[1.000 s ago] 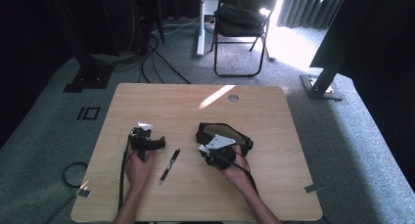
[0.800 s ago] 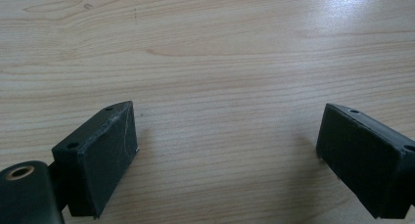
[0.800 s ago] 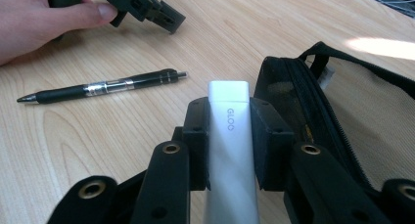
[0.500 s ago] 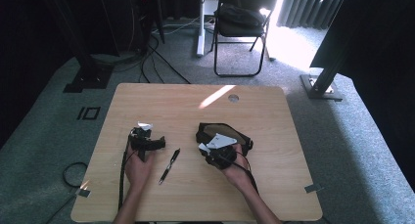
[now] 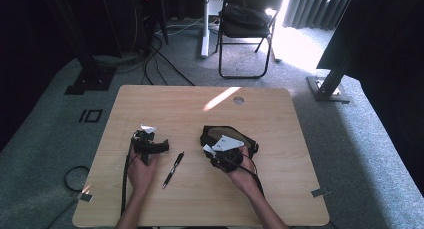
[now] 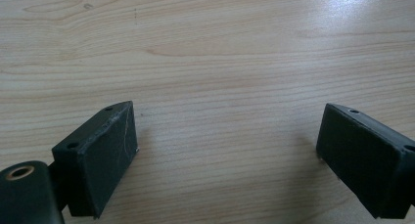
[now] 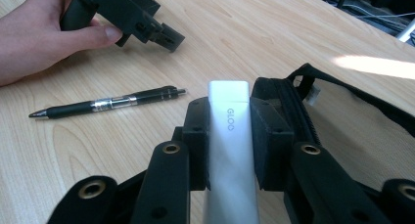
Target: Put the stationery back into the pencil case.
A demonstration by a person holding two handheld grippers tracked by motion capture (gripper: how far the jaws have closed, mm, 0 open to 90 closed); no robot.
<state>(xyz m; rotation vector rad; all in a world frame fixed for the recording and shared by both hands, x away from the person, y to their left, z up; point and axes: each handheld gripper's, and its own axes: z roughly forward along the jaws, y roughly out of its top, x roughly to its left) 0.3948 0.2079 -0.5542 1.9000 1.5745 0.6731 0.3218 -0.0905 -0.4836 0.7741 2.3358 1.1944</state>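
Dim room, grey carpet, a folding chair behind the light wooden table, and a bright strip of sun falling across the table's far edge.

Left gripper, held in the person's left hand, sits low over the table near its left middle. Its own view has the two black jaws spread wide, bare wood grain between them, nothing held.

Right gripper is closed on a white stick marked GLOO, jaws pressed against both flat sides, the stick's end poking out beyond them. Right hand grips it at centre table, just beside a black pouch with a strap.

Black pen lies flat on the wood between the two hands, touching neither gripper.
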